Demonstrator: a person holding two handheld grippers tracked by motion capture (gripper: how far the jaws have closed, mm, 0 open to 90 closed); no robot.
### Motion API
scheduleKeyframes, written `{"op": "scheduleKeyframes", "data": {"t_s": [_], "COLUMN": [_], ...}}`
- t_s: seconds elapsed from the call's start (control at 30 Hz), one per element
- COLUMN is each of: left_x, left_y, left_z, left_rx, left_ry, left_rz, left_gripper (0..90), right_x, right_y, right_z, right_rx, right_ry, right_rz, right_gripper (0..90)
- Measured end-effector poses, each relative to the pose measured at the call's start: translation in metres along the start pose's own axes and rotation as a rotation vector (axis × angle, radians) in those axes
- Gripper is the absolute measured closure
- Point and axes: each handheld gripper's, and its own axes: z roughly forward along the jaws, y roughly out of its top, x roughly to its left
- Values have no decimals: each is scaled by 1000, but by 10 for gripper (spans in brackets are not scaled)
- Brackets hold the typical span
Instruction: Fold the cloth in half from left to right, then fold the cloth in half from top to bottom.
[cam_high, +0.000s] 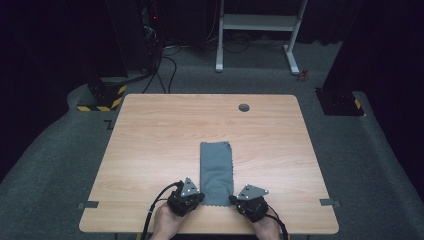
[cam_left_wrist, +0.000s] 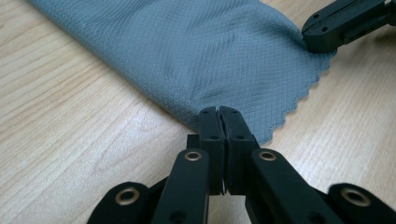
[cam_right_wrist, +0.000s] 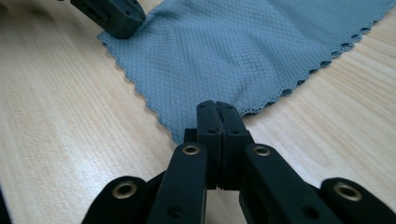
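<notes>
1. Grey, waffle-textured cloth (cam_high: 217, 172) lies as a long folded strip on the wooden table (cam_high: 150, 150), its near end at your edge, between your hands.
2. Your left gripper (cam_left_wrist: 219, 112) has its jaws pressed together on the near left corner of the cloth.
3. Your right gripper (cam_right_wrist: 217, 106) is clamped the same way on the near right corner.
4. Both corners look secured, so the grasp seems done; the cloth has not yet left the table.
5. What's left, I judge, is lifting the near end and carrying it forward over the far end to fold again.
</notes>
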Motion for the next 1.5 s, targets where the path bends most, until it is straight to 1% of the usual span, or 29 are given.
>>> {"op": "scheduleKeyframes", "data": {"t_s": [0.07,0.13,0.17,0.2,0.23,0.3,0.37,0.4,0.47,0.57,0.63,0.67,0.73,0.8,0.83,0.9,0.93,0.97,1.03,1.07,1.1,1.17,1.2,1.27,1.3,1.37,1.4,1.43,1.5], "left_x": [0,1,0,0,0,1,5,8,13,23,27,30,33,37,38,41,43,45,48,48,49,51,53,55,55,56,57,58,60], "left_y": [-1,-3,-3,-3,-3,-2,1,3,10,23,28,31,34,36,37,37,36,34,33,33,33,32,32,34,36,42,45,50,58], "left_z": [-1,-2,-3,-4,-6,-9,-12,-13,-10,2,10,14,20,25,26,28,29,30,28,27,26,25,24,20,19,20,22,25,34], "left_rx": [1,-1,-1,-3,-9,-30,-63,-73,-96,-96,-90,-86,-70,-50,-45,-32,-21,0,2,6,11,12,4,-38,-56,-66,-72,-73,-74], "left_ry": [-4,-10,-10,-6,-6,-12,-13,-20,-17,24,41,52,65,89,95,112,127,143,147,158,172,177,170,131,116,107,106,107,110], "left_rz": [1,-9,-15,-13,-17,-28,-41,-47,-49,-50,-42,-42,-38,-23,-23,-14,-7,-3,-1,2,15,4,-13,-57,-69,-64,-60,-47,-43], "left_gripper": [883,880,873,858,822,754,694,679,670,642,641,640,641,641,641,641,641,641,634,633,632,624,617,605,600,593,591,590,588], "right_x": [2,3,3,3,2,-1,-5,-8,-13,-23,-27,-28,-28,-28,-29,-29,-29,-29,-30,-30,-29,-30,-31,-33,-34,-37,-39,-40,-46], "right_y": [0,1,1,1,1,0,0,1,4,12,17,19,24,27,29,29,29,28,28,28,28,28,28,28,29,32,33,35,38], "right_z": [0,-1,-1,-1,-2,-4,-8,-9,-10,-4,4,6,14,21,25,29,31,31,30,30,29,29,28,28,28,28,29,30,35], "right_rx": [4,11,13,10,9,-10,-29,-40,-56,-65,-55,-52,-38,-24,-20,-7,-3,-4,1,5,6,7,7,1,1,-2,-7,-11,-19], "right_ry": [5,11,18,20,25,32,28,26,21,19,5,6,1,-2,-6,-8,-11,-10,-11,-18,-22,-23,-21,2,-8,-15,-19,-32,-36], "right_rz": [-4,-11,-8,-3,3,21,43,52,64,69,65,63,55,44,36,35,32,34,36,27,22,20,23,48,42,57,56,58,79], "right_gripper": [893,886,859,828,801,777,774,778,806,871,885,887,888,887,887,886,887,887,884,880,876,865,859,854,855,859,860,862,864]}}
